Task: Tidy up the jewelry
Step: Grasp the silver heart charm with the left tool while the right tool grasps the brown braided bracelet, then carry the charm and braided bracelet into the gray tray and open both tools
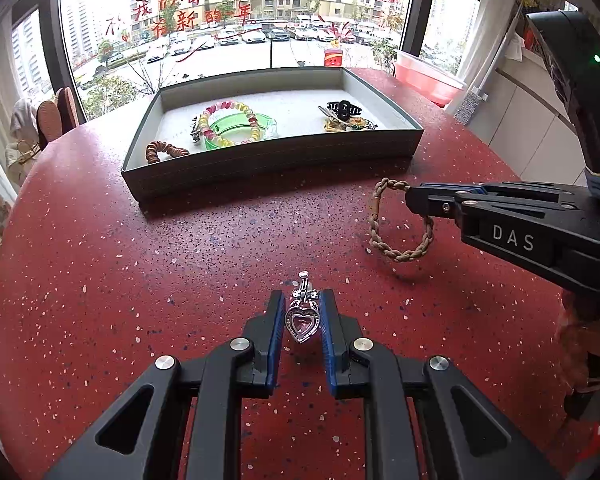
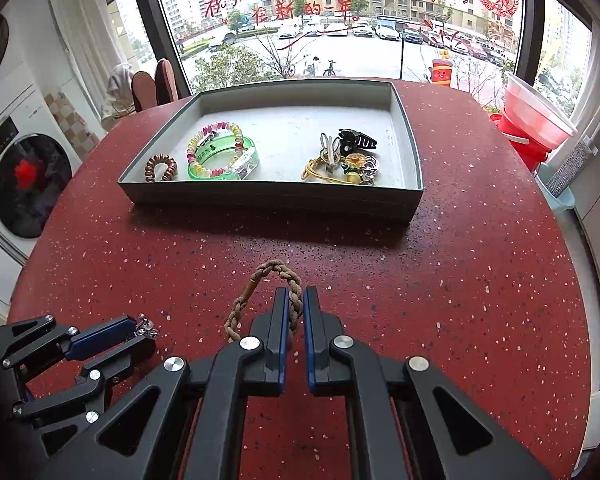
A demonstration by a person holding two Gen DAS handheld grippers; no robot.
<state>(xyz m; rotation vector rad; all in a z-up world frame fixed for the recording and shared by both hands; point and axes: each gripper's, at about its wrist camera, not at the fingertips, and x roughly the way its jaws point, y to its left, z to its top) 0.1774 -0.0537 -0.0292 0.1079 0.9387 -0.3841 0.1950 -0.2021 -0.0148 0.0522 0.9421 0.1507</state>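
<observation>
My left gripper (image 1: 301, 300) is shut on a silver heart pendant (image 1: 301, 322) and holds it just above the red table; it also shows in the right wrist view (image 2: 146, 327). My right gripper (image 2: 296, 300) is shut on a tan braided bracelet (image 2: 260, 276), lifted a little off the table; the bracelet also shows in the left wrist view (image 1: 396, 254), hanging from the right gripper (image 1: 410, 200). The grey tray (image 1: 268, 160) (image 2: 268, 196) stands beyond, holding a green bangle (image 2: 224, 168), a beaded bracelet (image 2: 216, 146), a brown bead bracelet (image 2: 160, 168), a black hair claw (image 2: 356, 140) and a yellow keychain (image 2: 340, 168).
The round red speckled table (image 2: 480, 280) stands by a large window. A red bucket with a translucent tub (image 2: 532, 128) stands off its right edge. A washing machine (image 2: 24, 184) stands to the left, and chairs (image 2: 156, 84) at the far left behind the table.
</observation>
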